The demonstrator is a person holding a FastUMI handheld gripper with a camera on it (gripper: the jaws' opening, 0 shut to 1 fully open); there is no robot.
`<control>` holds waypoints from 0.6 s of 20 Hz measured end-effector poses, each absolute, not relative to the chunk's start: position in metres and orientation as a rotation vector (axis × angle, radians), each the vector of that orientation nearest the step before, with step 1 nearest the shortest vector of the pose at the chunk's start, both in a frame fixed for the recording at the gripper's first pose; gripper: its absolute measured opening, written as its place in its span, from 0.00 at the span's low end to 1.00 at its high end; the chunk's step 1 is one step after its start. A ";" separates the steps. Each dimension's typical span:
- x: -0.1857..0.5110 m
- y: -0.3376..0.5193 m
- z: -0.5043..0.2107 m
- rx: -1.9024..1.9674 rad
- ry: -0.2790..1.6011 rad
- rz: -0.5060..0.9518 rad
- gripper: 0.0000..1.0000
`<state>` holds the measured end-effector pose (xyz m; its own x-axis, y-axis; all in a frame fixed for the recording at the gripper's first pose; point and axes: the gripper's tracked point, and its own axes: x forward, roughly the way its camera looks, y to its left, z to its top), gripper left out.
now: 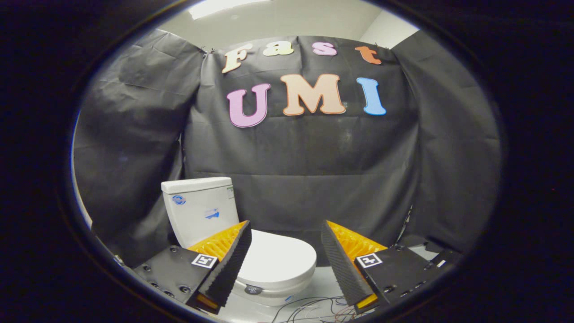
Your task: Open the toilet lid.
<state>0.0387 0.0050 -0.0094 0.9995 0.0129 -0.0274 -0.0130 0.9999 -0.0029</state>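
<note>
**Fingers apart above a closed toilet lid**

My gripper (284, 233) is spread wide, its two fingers well apart and grasping nothing. Neither finger touches the toilet; both hang in the air short of it.

I place everything by the toilet (251, 251). It stands ahead of me and lower than my fingers, and it sits off to the left side of the gap between them. My left finger (226, 264) crosses in front of the toilet's left part, hiding where the tank meets the seat. My right finger (343, 264) is clear of the toilet, to the right of the bowl, with a strip of booth wall between them.

The toilet lid (278, 262) lies flat and closed on the bowl. Most of it shows in the gap between my fingers, nearer the left one. It is white, smooth and rounded at its front edge, with a small dark round mark at the front rim. Behind it rises the tank (199, 208), white and boxy, with small stickers on its front face.

Black cloth (305, 179) hangs behind the toilet and to both sides. On the pale floor (323, 280), just in front of the toilet, lie some thin loose wires (314, 309).
</note>
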 end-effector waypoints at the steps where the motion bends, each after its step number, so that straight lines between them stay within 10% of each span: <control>1: 0.063 0.009 -0.006 -0.002 0.045 0.022 0.97; 12: 0.102 0.040 -0.017 0.408 -0.238 -0.118 0.95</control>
